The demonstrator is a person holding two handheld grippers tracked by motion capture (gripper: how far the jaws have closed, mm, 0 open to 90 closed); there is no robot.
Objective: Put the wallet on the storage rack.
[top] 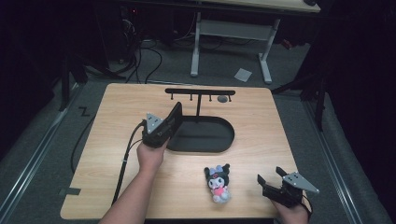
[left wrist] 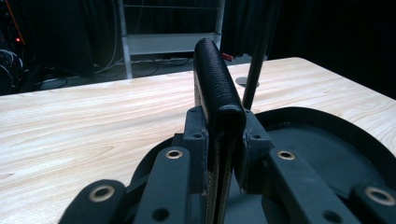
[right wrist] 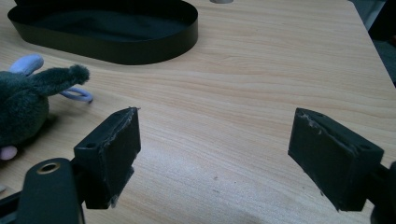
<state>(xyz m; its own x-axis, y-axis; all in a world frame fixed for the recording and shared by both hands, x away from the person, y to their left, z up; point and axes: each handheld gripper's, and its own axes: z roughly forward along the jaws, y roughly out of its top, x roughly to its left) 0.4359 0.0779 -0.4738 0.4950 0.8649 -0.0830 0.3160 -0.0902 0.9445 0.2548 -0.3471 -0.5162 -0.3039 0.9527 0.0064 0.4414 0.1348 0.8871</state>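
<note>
Clamped in the left gripper [top: 173, 122], a black strap [left wrist: 215, 86] is held over the tray [top: 219, 145]; it could slip out. The right gripper [top: 272, 179] is held apart beside the plush [top: 218, 183].

Black plush toy [top: 218, 183] lying on table's near edge.

No legible text, labels, brand marks, numbers or signs on any surface in the three views.
</note>
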